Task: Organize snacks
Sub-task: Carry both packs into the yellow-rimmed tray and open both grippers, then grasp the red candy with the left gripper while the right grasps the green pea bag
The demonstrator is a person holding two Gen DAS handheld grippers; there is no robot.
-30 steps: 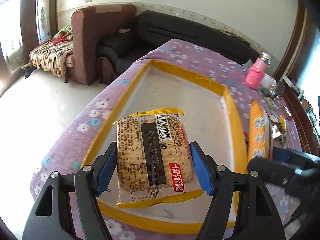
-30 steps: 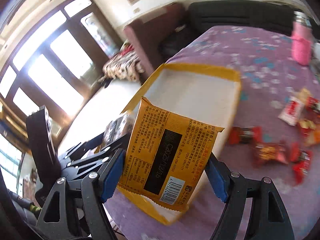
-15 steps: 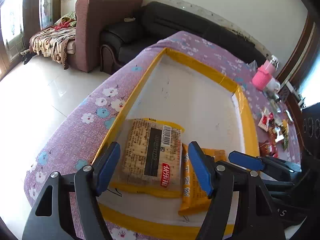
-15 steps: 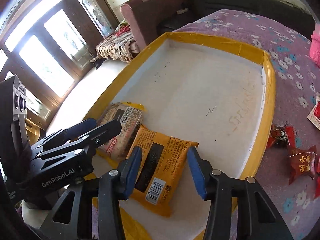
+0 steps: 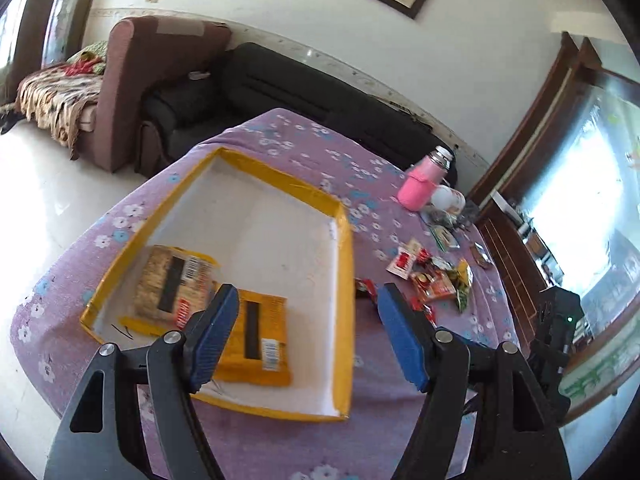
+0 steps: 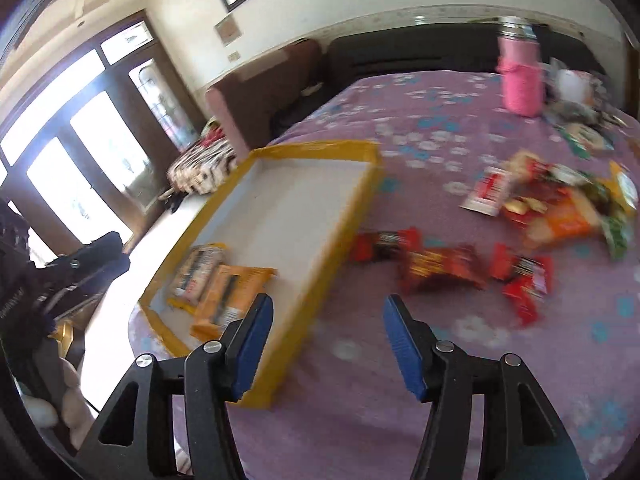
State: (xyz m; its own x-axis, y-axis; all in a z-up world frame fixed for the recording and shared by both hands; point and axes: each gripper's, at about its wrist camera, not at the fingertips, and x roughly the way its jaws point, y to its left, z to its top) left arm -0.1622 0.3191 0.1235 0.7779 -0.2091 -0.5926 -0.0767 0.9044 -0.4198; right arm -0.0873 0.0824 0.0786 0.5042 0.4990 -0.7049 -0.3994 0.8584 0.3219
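A shallow white tray with a yellow rim lies on the purple flowered tablecloth. In its near corner lie a brown cracker packet and an orange packet, side by side. My left gripper is open and empty, raised above the tray's near right part. My right gripper is open and empty, above the cloth just right of the tray. Several loose red and orange snack packets lie on the cloth to the right of the tray.
A pink bottle and a white cup stand at the far side of the table. A maroon armchair and a black sofa stand beyond the table. The table edge runs left of the tray.
Both grippers let go of their packets, which now lie in the tray. Both grippers have since pulled up and back, swinging right toward the loose snacks.
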